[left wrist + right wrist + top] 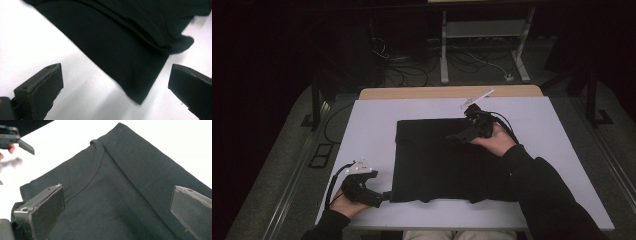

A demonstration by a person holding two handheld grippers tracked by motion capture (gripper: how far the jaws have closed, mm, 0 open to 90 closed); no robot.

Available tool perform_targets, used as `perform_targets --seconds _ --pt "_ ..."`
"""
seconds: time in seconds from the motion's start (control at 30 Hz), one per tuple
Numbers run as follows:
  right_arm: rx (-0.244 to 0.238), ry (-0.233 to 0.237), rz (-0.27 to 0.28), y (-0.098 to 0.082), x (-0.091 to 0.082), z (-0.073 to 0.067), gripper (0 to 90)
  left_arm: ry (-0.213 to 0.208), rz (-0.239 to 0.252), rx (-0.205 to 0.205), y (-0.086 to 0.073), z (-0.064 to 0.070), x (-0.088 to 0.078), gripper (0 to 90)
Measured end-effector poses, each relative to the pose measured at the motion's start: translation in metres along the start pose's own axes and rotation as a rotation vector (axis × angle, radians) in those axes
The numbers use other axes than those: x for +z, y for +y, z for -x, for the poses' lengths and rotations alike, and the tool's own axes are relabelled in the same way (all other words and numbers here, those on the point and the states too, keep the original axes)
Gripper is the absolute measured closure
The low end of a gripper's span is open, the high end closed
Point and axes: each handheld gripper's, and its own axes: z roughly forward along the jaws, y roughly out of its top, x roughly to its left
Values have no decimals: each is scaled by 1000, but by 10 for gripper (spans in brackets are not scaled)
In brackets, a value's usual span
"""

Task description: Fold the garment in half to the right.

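A white table [377, 120] with a wooden far edge; beyond it, cables [412, 75] and a metal stand [484, 45] on the floor.

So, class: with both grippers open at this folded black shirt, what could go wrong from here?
1. The left gripper straddles the shirt corner, where layers overlap; it may pinch only the top one, so the fold slips apart.
2. The right gripper hovers over flat cloth near the collar, with no edge between its jaws; closing could bunch the fabric.
3. Uneven pulls could drag the shirt across the table.
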Motion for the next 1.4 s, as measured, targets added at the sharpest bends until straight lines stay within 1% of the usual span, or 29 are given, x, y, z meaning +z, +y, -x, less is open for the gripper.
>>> perform_targets --seconds 0.1,0.23,0.33,0.37,0.4,0.43,0.47,0.53,0.63,0.8,0.83,0.87,0.97,1.0,1.1,1.2,1.27,1.3,1.4 --pt "7 -1 -9 3 7 3 0 -17 -21 13 0 3 5 0" --pt "5 1 -8 7 14 5 0 -27 -43 27 -1 4 9 0" --pt "-1 3 -7 11 19 6 0 -31 -46 31 0 5 10 0" --pt "4 4 -7 13 20 5 0 -34 -48 31 0 5 10 0" --pt "-11 2 -9 15 22 6 0 -35 -49 31 0 5 11 0" --pt "0 -2 -6 17 24 5 0 -36 -48 31 0 5 12 0" --pt "-12 -6 -10 19 26 5 0 -38 -55 39 0 5 12 0" --pt "-5 -3 -9 22 29 4 0 -44 -59 45 0 6 13 0" --pt "-8 -2 -13 26 36 4 0 -45 -71 56 0 6 14 0" --pt "-14 -1 -19 33 45 2 0 -57 -70 42 0 8 18 0" --pt "-15 1 -19 34 47 1 0 -58 -71 45 0 8 19 0" --pt "-15 3 -15 35 49 1 0 -60 -98 74 0 7 19 0" --pt "-21 4 -16 39 56 0 0 -68 -98 69 0 8 22 0" --pt "-18 1 -17 40 58 0 0 -71 -106 79 1 8 22 0" --pt "-19 5 -19 43 65 0 0 -74 -114 91 1 7 22 0" --pt "-17 11 -19 45 72 0 0 -89 -114 90 1 8 23 0" --pt "-16 11 -16 47 76 0 0 -91 -117 97 1 8 24 0" --pt "-17 11 -12 47 79 0 0 -94 -111 86 1 10 25 0" --pt "-20 8 -9 48 86 1 0 -97 -115 99 2 10 27 0"
